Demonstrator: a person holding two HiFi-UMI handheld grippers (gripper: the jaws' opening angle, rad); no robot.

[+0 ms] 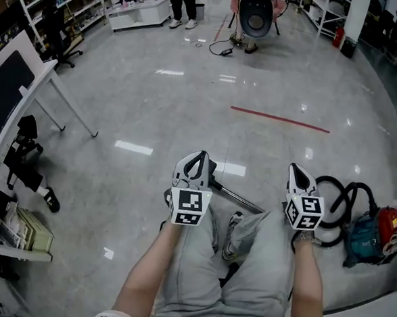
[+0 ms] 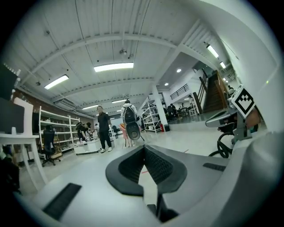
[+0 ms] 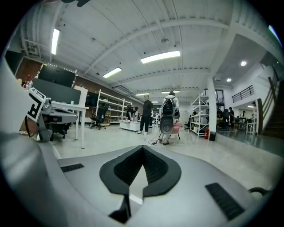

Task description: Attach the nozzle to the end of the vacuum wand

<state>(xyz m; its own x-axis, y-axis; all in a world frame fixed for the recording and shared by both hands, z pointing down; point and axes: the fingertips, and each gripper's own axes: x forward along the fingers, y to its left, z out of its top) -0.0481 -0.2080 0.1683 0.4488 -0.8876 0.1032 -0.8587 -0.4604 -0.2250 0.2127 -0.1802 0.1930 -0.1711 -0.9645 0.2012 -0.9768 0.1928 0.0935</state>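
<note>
In the head view my left gripper (image 1: pixel 199 156) is held above my left knee, shut, with nothing between its tips. My right gripper (image 1: pixel 293 168) hovers above the right knee, likewise shut and empty. A thin metal vacuum wand (image 1: pixel 237 197) lies on the floor, slanting from behind the left gripper toward my knees. The teal and red vacuum cleaner (image 1: pixel 370 232) with its looped black hose (image 1: pixel 337 202) sits at the right. A grey piece (image 1: pixel 232 237) shows between my knees; I cannot tell what it is. Each gripper view shows closed black pads: left (image 2: pixel 144 150), right (image 3: pixel 143 149).
A white table (image 1: pixel 19 99) stands at the left, with a black chair (image 1: pixel 23 150) under it and shelves beyond. People stand at the far end beside a black round device on a stand (image 1: pixel 255 13). A red line (image 1: pixel 280 119) marks the grey floor.
</note>
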